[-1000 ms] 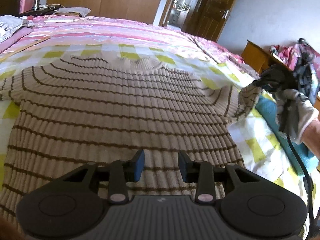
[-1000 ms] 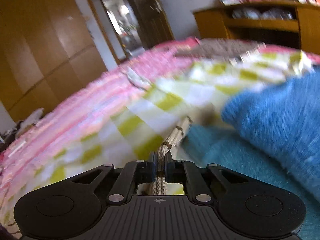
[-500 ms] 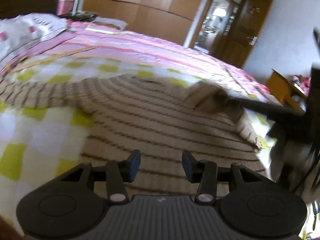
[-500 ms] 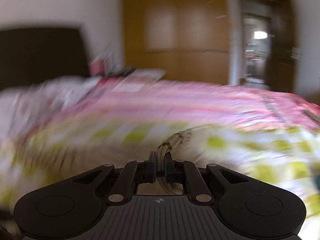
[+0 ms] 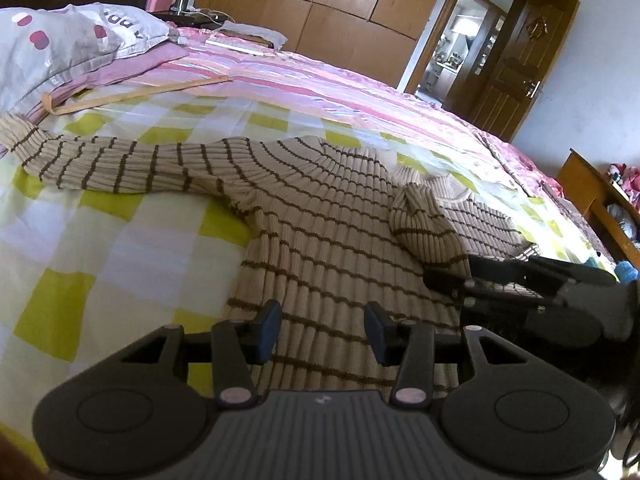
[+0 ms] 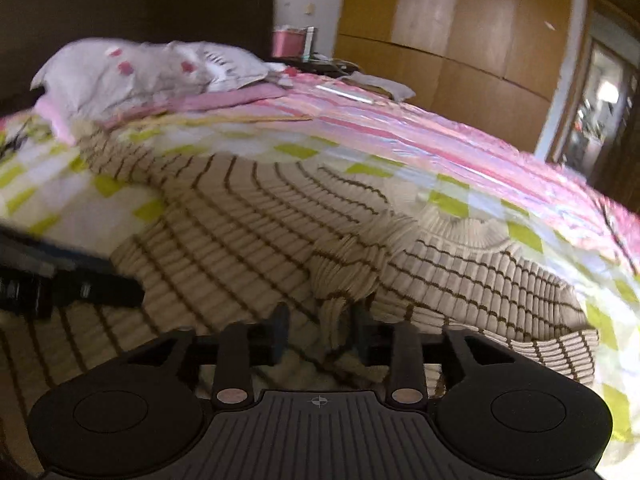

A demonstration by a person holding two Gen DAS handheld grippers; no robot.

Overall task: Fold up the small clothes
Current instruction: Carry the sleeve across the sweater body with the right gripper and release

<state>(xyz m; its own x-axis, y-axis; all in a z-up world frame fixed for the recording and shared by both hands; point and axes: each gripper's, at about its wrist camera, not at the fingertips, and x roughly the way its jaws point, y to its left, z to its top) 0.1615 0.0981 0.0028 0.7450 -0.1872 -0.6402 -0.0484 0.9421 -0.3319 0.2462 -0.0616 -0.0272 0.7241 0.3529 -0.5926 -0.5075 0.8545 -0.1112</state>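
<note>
Lying on a checked bedspread (image 5: 120,248) before wooden wardrobes (image 5: 340,12), a striped sweater (image 5: 320,220); left gripper (image 5: 322,330) parted and empty, right gripper (image 6: 320,332) opening around its folded sleeve (image 6: 344,268).

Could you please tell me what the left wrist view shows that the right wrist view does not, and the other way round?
Only the left wrist view shows the whole outstretched sleeve, the open door and the wooden shelf unit.

Only the right wrist view shows the right tool with jaws opening around the folded-over sleeve's cuff.

Both show the striped sweater, the folded-over sleeve, the pillow and the wardrobe.
</note>
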